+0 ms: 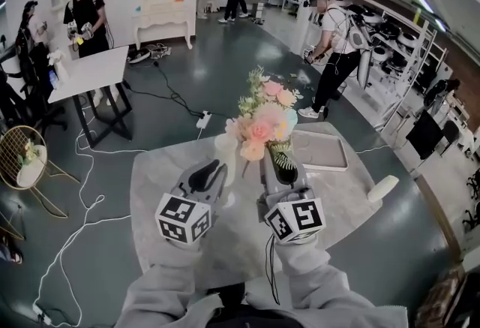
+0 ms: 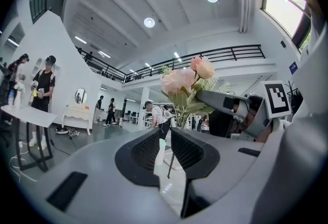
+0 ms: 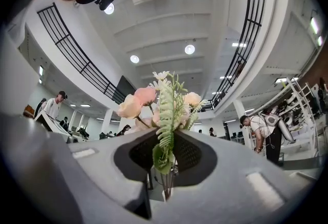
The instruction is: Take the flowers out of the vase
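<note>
Right gripper view: right hand-held gripper [image 3: 165,141] clamped on upright stems of the flowers [image 3: 145,96]; vase [image 1: 225,155] stands on bench [image 1: 157,184] just left, ahead of slightly open, empty left hand-held gripper [image 2: 165,138].

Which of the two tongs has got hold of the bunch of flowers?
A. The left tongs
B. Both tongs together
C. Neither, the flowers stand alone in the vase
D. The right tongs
D: in the right gripper view the right tongs are closed on the stems of the flowers, and in the head view the bunch rises from those tongs, beside the white vase.
</note>
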Available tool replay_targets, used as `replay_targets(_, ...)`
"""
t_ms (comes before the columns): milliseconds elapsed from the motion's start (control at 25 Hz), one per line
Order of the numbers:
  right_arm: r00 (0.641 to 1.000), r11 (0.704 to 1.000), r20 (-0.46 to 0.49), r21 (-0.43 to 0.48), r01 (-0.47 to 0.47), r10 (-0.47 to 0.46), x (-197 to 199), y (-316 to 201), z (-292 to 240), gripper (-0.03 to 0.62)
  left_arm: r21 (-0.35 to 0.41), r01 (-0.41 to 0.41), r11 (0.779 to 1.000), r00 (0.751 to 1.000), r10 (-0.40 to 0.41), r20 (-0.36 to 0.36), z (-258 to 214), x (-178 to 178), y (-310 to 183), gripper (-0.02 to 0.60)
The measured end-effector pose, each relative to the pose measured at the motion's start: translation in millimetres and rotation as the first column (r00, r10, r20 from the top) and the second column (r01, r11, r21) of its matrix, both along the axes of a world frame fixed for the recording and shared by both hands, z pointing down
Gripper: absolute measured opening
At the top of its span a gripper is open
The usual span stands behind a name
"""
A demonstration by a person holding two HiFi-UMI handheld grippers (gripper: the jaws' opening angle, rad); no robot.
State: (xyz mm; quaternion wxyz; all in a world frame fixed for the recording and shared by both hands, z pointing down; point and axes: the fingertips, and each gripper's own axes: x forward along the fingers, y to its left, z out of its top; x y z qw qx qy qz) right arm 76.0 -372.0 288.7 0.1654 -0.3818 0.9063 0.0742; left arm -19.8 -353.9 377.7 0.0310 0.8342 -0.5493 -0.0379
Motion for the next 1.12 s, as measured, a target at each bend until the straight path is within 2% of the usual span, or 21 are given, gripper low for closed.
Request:
replay_targets(320, 0.999, 0.998, -0.005, -0.052, -0.045, 0.045, 25.9, 24.5, 33.9, 0.058, -0.025, -0.040, 0.999, 0.999, 0.040, -0.002, 24.5, 20.4, 22.6, 0.071)
replay_targets(600, 0.997, 0.992, -0.015, -0.096, -0.078, 0.077, 32.1, 39.7, 45.8, 0.058, -0.065, -0.063, 0.996, 0.997, 0.060, -0.047, 32.1, 20.3, 38.9, 0.071)
replay_targets(1120, 0.996, 0.968, -0.047, -0.235, -0.084, 0.076, 40.2, 71.0, 109.6, 0.058, -0.191, -0.039, 0.981, 0.998, 0.028, -0.062, 88.7, 12.5, 78.4, 0.071)
